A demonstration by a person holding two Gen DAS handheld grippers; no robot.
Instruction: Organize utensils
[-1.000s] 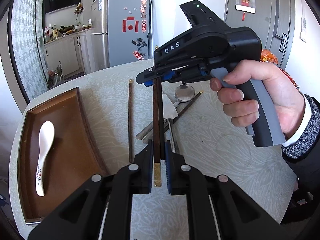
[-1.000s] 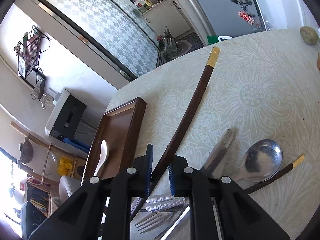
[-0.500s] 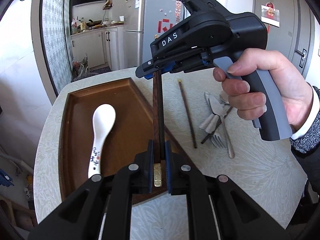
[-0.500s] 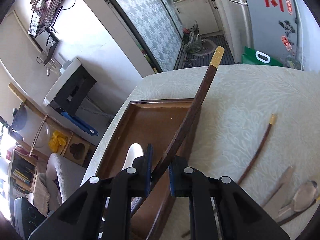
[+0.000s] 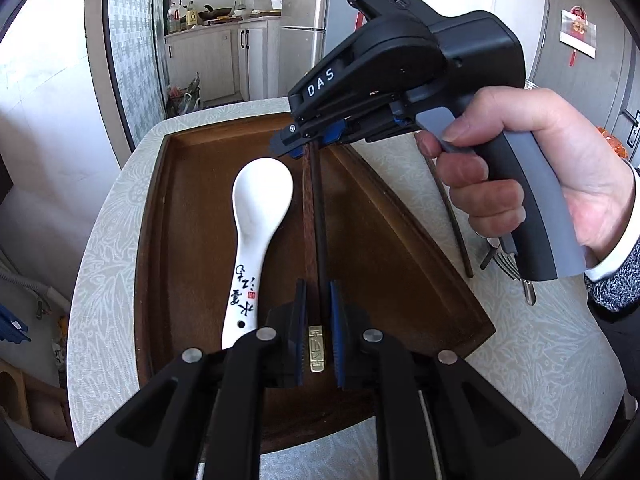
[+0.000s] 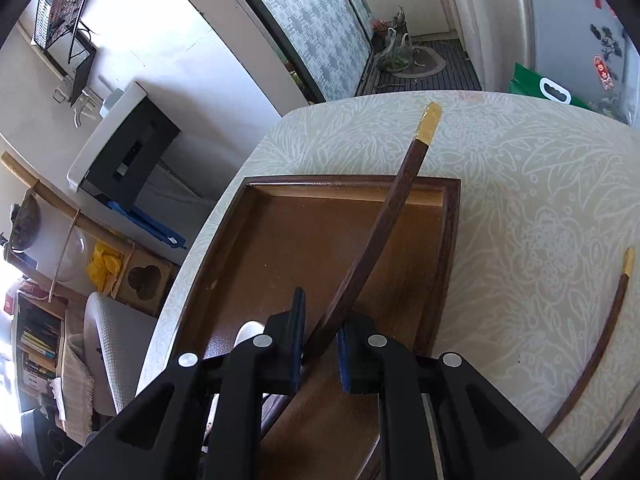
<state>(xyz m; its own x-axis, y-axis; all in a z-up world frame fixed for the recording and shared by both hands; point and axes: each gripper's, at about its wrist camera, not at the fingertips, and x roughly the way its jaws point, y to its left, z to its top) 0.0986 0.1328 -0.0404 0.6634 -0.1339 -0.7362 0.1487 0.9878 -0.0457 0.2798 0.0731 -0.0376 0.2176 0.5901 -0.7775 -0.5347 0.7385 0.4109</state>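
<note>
On tray [image 5: 188, 216]: ceramic spoon [image 5: 256, 216].

A: Both feeds bright, daylight. Left wrist is evenly lit and sharp at centre — soft sheen on the white spoon [image 5: 256, 216], faint shadow under it on the tray [image 5: 192, 216].

B: Right wrist has blown-out glare in the lower left corner, probably a window. Heavy fisheye bending — the chopstick [image 6: 384, 216] looks curved. Black vignette at the corners, slight softness at the edges.
</note>
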